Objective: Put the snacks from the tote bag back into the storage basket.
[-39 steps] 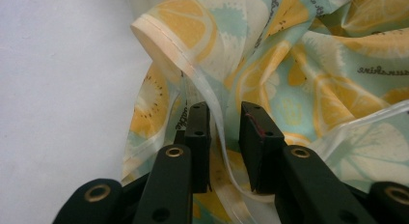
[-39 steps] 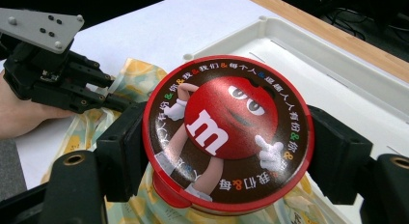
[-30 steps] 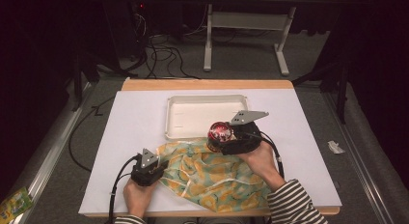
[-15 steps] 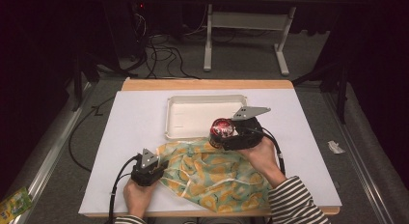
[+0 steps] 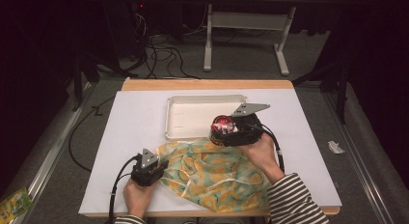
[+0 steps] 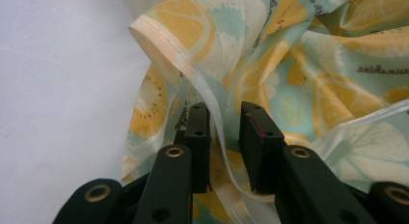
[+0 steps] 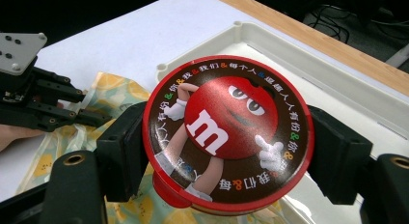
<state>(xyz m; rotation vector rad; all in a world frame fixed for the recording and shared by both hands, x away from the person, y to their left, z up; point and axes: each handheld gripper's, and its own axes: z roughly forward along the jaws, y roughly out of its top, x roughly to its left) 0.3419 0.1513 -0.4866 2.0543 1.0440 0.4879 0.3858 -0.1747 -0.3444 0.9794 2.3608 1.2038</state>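
Starting at seven o'clock on the white surface (image 5: 135, 122), we have the left tongs (image 5: 161, 165) nosed into the near-left edge of the fruit-print drawstring bag (image 5: 212, 173). In the left gripper view the jaws stand slightly apart, with the bag's pale ribbon drawstring (image 6: 212, 101) running down between them. We cannot tell whether they actually pinch it; they look parted rather than clamped. Our read is that this hand sits there to pin or tug the bag's mouth, so the cloth holds put while the other hand works.

Moving toward the centre, the bag lies crumpled and flat, spreading from six o'clock out to about four o'clock, its orange slices and mint ground plain to see.

At about twelve o'clock sits the white plastic tray (image 5: 193, 113), shallow and bare.

Now the right side: the right tongs (image 5: 230, 130) are closed on the round red M&M's candy tin (image 5: 223, 123), one jaw on each side of its rim, lid facing up at us in the right gripper view. The tin hangs just over the bag's far edge, beside the tray's near-right corner. Gripping across the widest part keeps it level. We judge it is poised between bag and tray, though which one it is headed for we can't say.
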